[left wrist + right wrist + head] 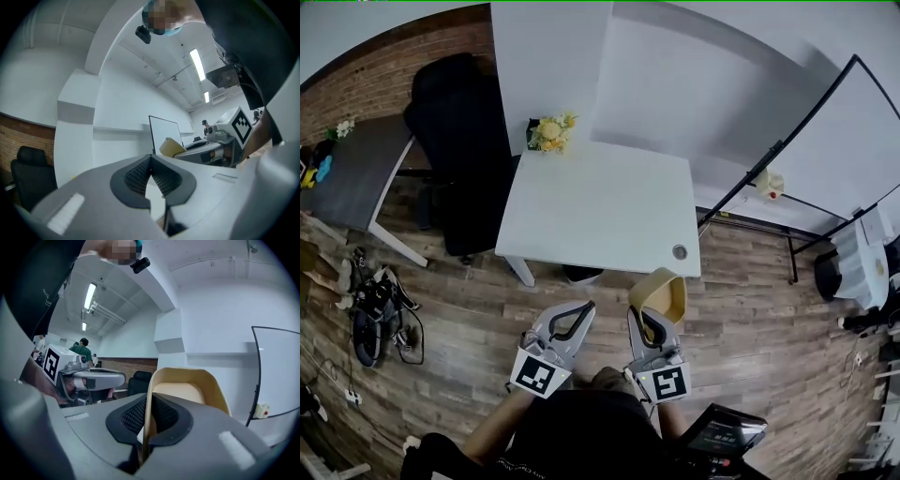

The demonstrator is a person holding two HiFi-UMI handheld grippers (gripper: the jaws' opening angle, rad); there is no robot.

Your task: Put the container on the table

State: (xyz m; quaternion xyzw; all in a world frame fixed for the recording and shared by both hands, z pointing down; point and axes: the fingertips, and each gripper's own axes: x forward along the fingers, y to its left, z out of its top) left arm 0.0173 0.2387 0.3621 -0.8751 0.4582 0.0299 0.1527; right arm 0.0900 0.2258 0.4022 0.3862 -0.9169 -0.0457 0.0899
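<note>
Left of the white table point(600, 202) stands a grey table point(356, 173). A black chair point(459, 122) sits at the white table's far left corner. A bunch of yellow flowers point(551, 131) rests on that same corner. The rest of the table top is bare, with one small round hole point(679, 251) near its front right corner.

In front of the white table's near edge, over the wood floor, is the left gripper point(586, 307). Its jaws are pressed together with nothing in them point(150, 161). Beside it is the right gripper point(645, 323). Its jaws pinch one thin wall of the tan container point(659, 295). The container is up in the air, just short of the table's front right corner. Right of the table stands a whiteboard point(825, 150).
</note>
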